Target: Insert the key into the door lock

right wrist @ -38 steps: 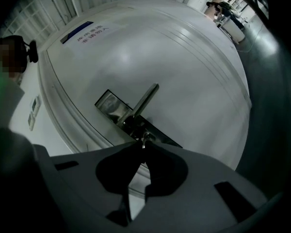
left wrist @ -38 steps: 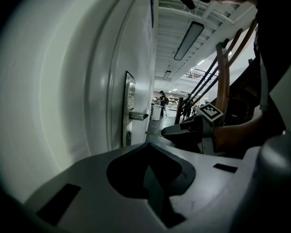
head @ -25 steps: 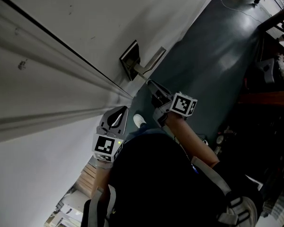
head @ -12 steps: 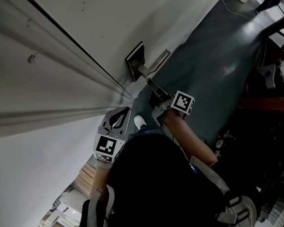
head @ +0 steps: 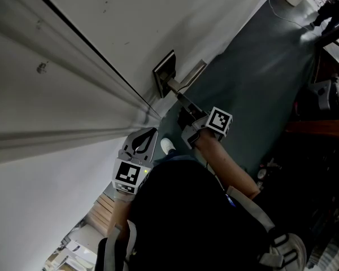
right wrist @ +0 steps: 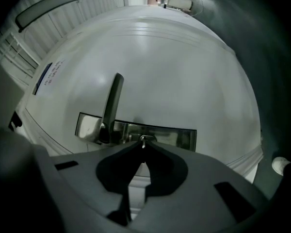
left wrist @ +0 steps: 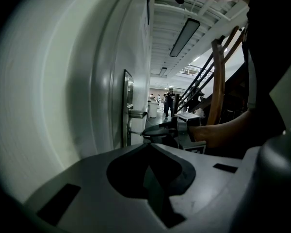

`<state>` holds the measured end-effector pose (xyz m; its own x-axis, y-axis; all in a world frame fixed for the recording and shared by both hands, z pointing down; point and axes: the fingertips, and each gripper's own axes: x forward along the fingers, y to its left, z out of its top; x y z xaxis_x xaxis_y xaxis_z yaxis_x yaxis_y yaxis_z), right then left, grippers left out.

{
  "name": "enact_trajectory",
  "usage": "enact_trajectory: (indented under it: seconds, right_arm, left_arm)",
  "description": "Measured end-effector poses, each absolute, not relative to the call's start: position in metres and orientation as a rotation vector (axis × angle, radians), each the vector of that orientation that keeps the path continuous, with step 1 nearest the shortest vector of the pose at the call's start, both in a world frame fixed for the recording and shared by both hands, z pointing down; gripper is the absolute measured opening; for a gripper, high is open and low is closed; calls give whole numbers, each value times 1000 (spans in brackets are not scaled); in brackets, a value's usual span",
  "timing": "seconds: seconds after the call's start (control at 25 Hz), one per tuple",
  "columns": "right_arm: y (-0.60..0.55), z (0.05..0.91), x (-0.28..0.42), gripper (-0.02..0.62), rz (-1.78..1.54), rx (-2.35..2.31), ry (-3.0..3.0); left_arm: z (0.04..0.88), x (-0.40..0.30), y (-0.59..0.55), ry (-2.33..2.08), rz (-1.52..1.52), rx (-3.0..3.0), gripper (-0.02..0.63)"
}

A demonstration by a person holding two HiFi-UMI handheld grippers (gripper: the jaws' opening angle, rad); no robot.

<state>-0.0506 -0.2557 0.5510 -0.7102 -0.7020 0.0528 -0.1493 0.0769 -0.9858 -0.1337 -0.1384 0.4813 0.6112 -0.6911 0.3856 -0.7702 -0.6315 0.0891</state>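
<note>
White door [right wrist: 174,67]: thin silvery key [right wrist: 143,141] at lock plate [right wrist: 177,138].

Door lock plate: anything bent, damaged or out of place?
Nothing stands out. The lock plate lies flat on the door, its handle looks straight, and the right gripper holds the key at the plate.

The lever handle [right wrist: 111,106] juts just left of my right gripper [right wrist: 142,145]; room lies open right of the lock plate [right wrist: 182,139].
</note>
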Motion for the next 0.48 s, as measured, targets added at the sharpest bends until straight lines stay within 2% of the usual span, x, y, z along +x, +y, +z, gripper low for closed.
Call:
enact_trajectory:
  seconds: [0.48]
  right_arm:
    - [-262,549,-53,34,-1697,-830,1928]
  left_arm:
    - [481,-131,-141,-1199,468,2591,8]
